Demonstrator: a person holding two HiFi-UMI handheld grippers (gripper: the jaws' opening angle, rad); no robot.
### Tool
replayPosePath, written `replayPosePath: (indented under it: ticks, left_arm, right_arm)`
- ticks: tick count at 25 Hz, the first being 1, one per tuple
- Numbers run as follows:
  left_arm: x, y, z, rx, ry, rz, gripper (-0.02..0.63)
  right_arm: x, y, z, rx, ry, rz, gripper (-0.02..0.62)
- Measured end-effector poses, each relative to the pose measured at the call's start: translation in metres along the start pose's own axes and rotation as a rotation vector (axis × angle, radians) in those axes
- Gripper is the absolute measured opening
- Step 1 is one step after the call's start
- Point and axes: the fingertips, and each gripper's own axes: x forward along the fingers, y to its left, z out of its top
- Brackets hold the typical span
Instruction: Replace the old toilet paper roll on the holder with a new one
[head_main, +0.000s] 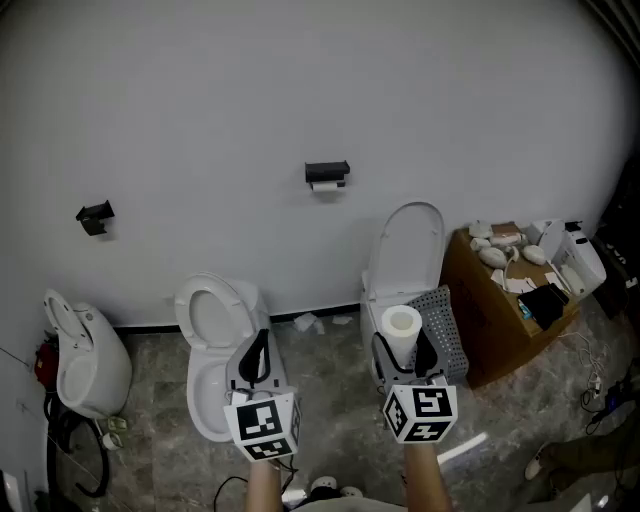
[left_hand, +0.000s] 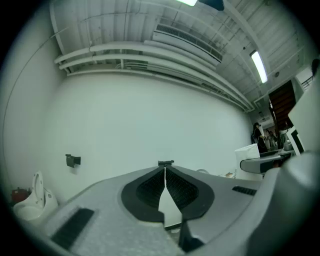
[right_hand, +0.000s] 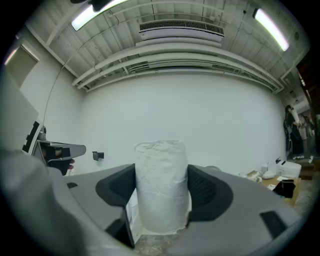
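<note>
The right gripper (head_main: 404, 352) clasps the new roll (head_main: 401, 323) upright between its jaws. The left gripper (head_main: 256, 358) is clenched on nothing. Both point level at the wall, well short of the holder (head_main: 326, 170), where the old roll (head_main: 324, 186) hangs as a thin white remnant. The swap looks not yet begun. Next, the left gripper likely needs to reach the holder, open, and draw the old roll off.

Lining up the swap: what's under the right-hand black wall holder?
A thin white roll sits just under the holder. What carries it is covered; how much paper remains is too small to tell.
</note>
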Motion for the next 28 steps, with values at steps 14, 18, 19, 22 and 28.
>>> replayPosePath:
  ticks: [14, 18, 19, 22, 28]
  left_arm:
    - [0.009, 0.004, 0.001, -0.002, -0.007, 0.003, 0.011]
    - [0.015, 0.007, 0.004, 0.006, -0.024, 0.006, 0.011]
    - [0.017, 0.009, 0.005, 0.004, -0.03, 0.008, 0.011]
    - [0.024, 0.015, 0.008, -0.01, -0.048, 0.012, 0.163]
    - [0.037, 0.032, 0.003, -0.016, -0.054, 0.023, 0.244]
  right_arm:
    - [0.008, -0.003, -0.002, 0.001, 0.003, -0.004, 0.302]
    - [0.012, -0.003, -0.002, 0.025, -0.001, -0.005, 0.302]
    - [0.013, -0.002, -0.002, 0.026, 0.0, -0.005, 0.302]
    - [0.02, 0.0, -0.002, 0.022, 0.0, -0.01, 0.302]
    - [0.034, 0.005, -0.006, 0.023, -0.003, -0.025, 0.302]
